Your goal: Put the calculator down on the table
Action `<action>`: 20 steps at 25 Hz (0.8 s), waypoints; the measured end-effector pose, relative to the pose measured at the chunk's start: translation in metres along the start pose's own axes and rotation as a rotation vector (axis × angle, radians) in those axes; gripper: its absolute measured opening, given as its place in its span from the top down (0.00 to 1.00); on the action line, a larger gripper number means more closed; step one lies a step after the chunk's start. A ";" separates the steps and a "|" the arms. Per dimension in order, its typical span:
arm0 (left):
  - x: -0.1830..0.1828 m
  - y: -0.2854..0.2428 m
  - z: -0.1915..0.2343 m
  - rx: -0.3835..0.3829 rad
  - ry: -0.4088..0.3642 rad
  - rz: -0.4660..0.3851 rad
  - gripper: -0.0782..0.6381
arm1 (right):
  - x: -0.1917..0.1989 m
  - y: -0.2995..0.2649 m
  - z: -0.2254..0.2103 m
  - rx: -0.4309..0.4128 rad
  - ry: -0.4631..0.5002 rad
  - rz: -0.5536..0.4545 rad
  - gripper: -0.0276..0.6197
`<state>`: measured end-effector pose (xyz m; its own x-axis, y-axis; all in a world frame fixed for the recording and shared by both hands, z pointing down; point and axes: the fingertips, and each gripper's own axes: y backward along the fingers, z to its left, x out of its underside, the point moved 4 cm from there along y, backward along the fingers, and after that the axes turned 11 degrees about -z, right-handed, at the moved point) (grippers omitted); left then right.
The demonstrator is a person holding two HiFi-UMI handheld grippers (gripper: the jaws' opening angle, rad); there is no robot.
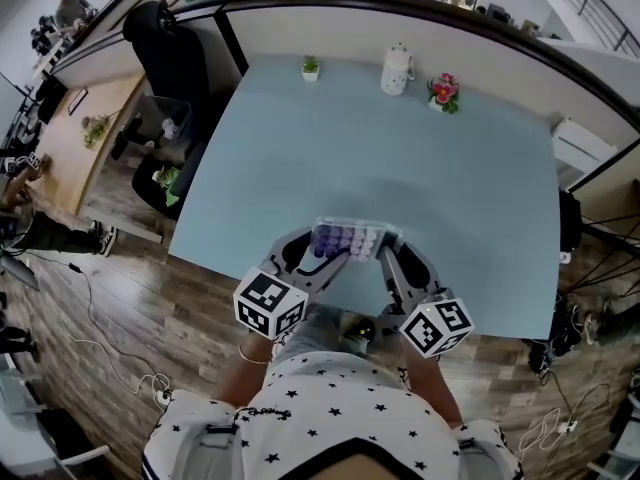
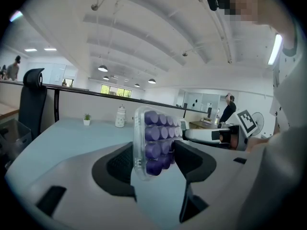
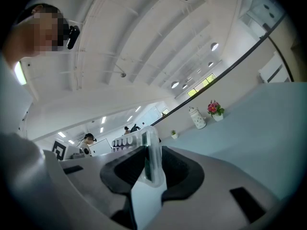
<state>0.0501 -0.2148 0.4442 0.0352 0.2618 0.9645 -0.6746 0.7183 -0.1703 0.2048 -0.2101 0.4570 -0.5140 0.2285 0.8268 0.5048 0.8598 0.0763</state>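
Tabletop (image 1: pixel 380 168) free — jug (image 1: pixel 397 69) at far edge

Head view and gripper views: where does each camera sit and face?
Head view: on the person's head, facing down at table, calculator, left gripper, right gripper, starred shirt.
Left gripper view: on the left gripper, facing along jaws holding the calculator.
Right gripper view: same, on the right gripper.
All share calculator and jug.

Calculator (image 1: pixel 347 239) at table's (image 1: pixel 400 168) near edge, jug (image 1: pixel 397 69), flowers (image 1: pixel 443 92) at far edge
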 end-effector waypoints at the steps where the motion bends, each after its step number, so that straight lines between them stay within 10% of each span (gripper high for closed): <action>1: 0.001 -0.004 0.003 0.007 0.007 0.005 0.51 | 0.001 -0.003 -0.003 0.011 0.000 0.004 0.82; 20: 0.042 -0.064 0.045 0.098 0.078 0.138 0.51 | 0.029 -0.030 -0.056 0.174 -0.032 0.078 0.81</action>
<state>0.0617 -0.2787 0.5051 -0.0085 0.4054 0.9141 -0.7453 0.6069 -0.2761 0.2133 -0.2546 0.5097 -0.5010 0.3097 0.8081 0.4183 0.9041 -0.0872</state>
